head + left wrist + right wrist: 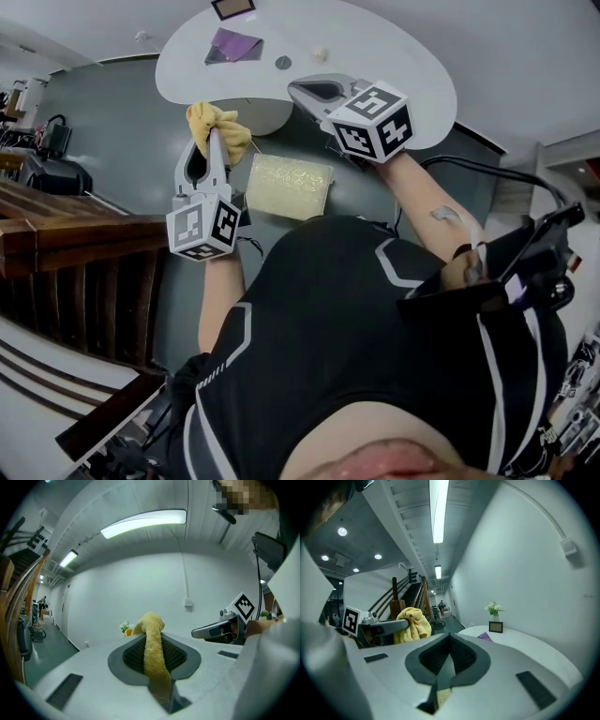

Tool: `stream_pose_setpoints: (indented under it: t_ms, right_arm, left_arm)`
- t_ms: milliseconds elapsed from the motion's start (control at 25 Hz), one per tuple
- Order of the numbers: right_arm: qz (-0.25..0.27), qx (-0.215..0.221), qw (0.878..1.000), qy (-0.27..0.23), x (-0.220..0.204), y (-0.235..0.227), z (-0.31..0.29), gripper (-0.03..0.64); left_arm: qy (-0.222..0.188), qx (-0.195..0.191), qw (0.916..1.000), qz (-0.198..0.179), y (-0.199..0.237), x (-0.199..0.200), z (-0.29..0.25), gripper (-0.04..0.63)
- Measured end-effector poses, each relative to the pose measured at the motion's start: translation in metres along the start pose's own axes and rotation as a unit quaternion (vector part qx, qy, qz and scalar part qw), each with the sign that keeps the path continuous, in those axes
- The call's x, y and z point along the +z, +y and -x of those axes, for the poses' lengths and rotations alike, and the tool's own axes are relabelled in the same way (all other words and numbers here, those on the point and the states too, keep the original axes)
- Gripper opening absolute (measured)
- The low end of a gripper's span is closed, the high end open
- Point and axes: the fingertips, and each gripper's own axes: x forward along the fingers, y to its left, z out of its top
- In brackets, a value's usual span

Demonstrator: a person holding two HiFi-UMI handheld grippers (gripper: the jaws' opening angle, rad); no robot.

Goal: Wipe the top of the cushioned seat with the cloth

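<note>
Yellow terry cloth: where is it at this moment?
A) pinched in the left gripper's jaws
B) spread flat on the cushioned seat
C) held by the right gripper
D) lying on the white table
A: the left gripper view shows the yellow terry cloth clamped between the jaws of the left gripper, bunched beyond their tips.

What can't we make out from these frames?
- Cushioned seat: shown clearly only in the head view. Its base is hidden beneath it, and any dirt is too small to see.
- Cloth: in the left gripper view it covers the left gripper's pads.
- Purple item on the table: too small to identify.
- Frame: cut off by the head view's top edge.
</note>
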Motion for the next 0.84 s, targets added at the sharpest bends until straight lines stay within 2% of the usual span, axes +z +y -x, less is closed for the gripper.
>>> stream_pose_setpoints:
  t_ms: [200,480,640,840]
  right_arm:
    - [0.005,-0.01,1.0,-0.005,0.007,-0.008,-0.003,0.005]
    - [0.008,-0.016,1.0,-0.01,0.008,-0.01,-0.006,0.005]
    - [0.008,-0.018,1.0,-0.009,0.002,-0.007,-0.003,0.005]
    - [0.013,-0.01,1.0,-0.002,0.013,-0.014,-0.007,0.005]
  left_arm:
    - [0.003,0.0,1.0,0.004,0.007,0.0,0.001,0.058]
    - [0.005,-0.012,0.9995,0.029,0.006,-0.005,0.004,0.058]
    - [0.005,-0.016,0.9994,0.032,0.004,-0.01,0.011,0.058]
    - [0.005,-0.019,0.9994,0.029,0.003,0.0,0.0,0.058]
